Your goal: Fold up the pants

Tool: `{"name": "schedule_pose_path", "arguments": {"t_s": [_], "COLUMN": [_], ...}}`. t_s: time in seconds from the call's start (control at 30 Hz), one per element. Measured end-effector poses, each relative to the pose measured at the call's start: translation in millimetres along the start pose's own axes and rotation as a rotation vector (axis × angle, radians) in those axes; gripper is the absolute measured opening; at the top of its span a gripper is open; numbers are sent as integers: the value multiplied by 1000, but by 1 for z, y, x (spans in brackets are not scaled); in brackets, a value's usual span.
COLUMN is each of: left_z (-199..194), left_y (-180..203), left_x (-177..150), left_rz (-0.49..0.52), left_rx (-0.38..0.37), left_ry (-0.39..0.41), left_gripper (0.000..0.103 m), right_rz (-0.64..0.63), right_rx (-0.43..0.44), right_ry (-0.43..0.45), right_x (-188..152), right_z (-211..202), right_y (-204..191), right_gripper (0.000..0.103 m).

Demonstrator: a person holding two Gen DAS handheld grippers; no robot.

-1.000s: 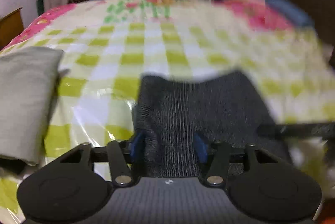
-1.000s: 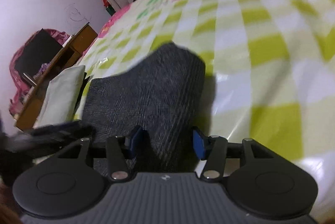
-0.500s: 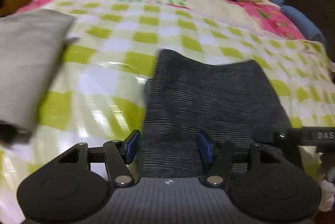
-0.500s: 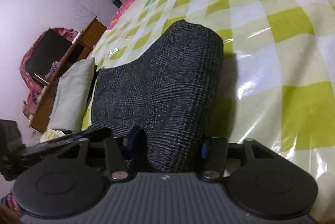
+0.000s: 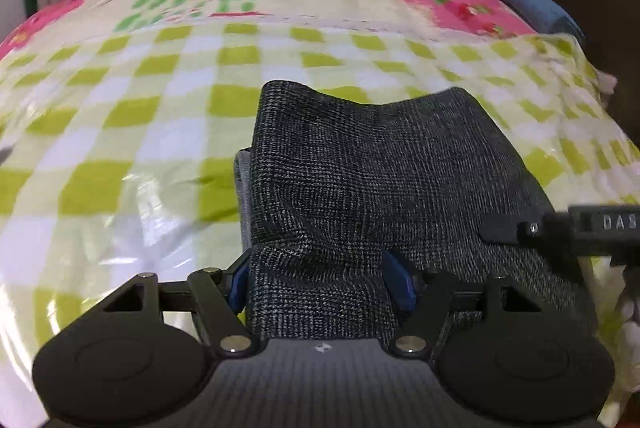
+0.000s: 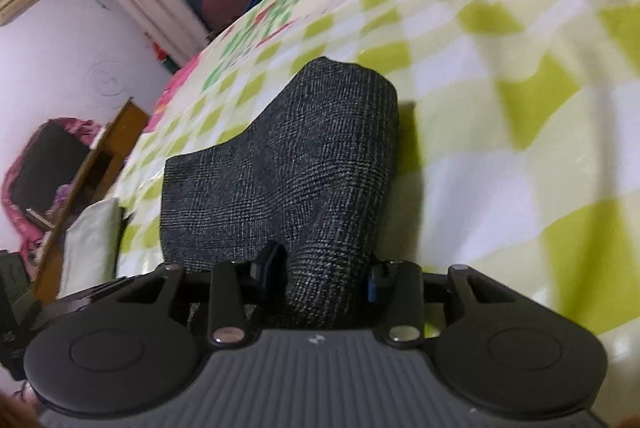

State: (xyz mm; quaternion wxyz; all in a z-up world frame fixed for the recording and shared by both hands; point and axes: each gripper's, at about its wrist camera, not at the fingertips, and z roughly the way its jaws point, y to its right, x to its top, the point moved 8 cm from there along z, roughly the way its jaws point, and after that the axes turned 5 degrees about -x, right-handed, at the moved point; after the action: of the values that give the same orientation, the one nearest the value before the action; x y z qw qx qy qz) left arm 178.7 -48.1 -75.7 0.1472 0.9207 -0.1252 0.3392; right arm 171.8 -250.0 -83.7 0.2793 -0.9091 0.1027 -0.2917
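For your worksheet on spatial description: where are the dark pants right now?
In both wrist views the dark pants lie on the checked bedspread, near edge between the fingers of the left gripper and right gripper.

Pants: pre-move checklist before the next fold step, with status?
1. Left tool has cloth between its fingers: ok, the pants bunch up there.
2. Right tool has cloth too: ok, a fold of the pants rises between its fingers.
3. Grip firm enough to carry: cannot tell.
4. Layers aligned: not ok, a lighter inner layer sticks out on the left edge.
5. Checked bed cover ahead free of other items: ok.
6. Pale folded cloth clear of the pants: ok, it lies apart.
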Motion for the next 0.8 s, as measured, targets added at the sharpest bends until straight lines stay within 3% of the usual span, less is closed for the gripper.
{"name": "schedule_pose_path", "arguments": {"t_s": [0.23, 0.43, 0.6, 0.8], "left_z": [-22, -50, -69, -79], "left_y": [16, 22, 29, 30], "left_x": [-5, -24, -37, -50], "left_rz": [10, 14, 46, 38], "left_rx": [72, 98, 114, 127], "left_ry": [3, 5, 23, 42], "left_gripper": [80, 81, 84, 89], "right_rz": [-150, -168, -186, -184], "right_rx": [-193, -169, -225, -240], "right_ry": [148, 172, 198, 229], "right_x": [-4, -40, -75, -83], "right_z": [-58, -79, -86, -96], "right_y": [-17, -46, -48, -53], "right_gripper": [47, 49, 51, 51]}}
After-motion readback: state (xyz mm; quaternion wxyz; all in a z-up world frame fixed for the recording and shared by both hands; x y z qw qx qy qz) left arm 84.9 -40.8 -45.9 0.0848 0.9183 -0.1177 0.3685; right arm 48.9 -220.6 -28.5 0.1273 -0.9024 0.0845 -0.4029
